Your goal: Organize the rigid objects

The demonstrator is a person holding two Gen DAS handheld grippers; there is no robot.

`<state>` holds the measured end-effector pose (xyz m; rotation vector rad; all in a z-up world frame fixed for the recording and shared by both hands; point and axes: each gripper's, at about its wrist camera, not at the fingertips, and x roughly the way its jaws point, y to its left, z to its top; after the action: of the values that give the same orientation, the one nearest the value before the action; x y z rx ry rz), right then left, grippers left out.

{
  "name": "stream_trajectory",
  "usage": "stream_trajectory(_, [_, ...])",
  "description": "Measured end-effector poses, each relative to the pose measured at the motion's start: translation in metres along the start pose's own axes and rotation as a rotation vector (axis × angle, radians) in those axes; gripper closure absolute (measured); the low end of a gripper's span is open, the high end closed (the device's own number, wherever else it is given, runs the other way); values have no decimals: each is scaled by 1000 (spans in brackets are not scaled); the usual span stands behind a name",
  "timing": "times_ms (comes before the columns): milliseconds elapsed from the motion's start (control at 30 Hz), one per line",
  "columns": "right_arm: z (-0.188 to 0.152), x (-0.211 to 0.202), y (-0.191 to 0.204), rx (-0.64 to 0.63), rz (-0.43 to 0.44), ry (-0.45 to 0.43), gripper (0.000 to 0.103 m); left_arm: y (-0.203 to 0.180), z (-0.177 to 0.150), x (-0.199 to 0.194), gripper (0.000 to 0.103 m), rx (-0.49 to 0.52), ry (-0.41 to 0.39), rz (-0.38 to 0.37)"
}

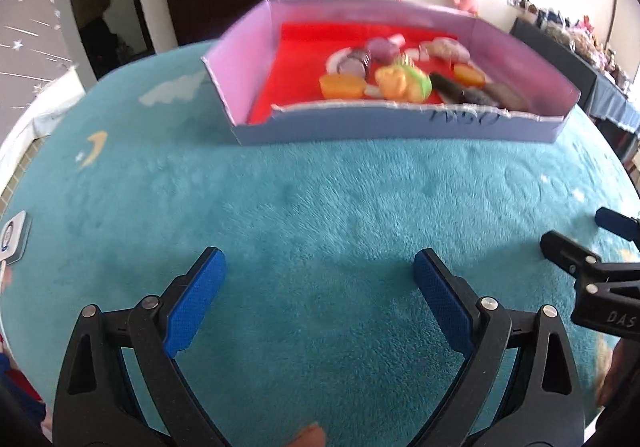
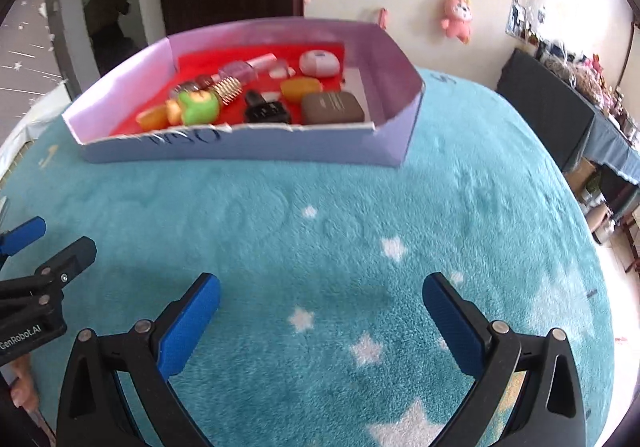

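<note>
I hold both claws, left claw point(image 1: 318, 299) and right claw point(image 2: 320, 321), spread and empty over the teal blanket point(image 2: 320, 215). Risk: reaching across the cardboard tray point(image 2: 248, 147), I may snag its near wall.

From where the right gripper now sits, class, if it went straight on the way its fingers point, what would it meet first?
The right gripper, open and empty, would cross bare teal blanket first. The first solid thing looks to be the near wall of the purple box, though depth is unclear.
</note>
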<state>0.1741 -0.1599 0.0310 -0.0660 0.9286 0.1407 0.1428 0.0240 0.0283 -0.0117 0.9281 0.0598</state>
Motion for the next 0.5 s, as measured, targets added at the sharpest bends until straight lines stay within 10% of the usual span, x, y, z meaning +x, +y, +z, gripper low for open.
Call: stream_trajectory(500, [-2,0,-4,28,-9,9,0,4,0,2,2,-19,9,-9])
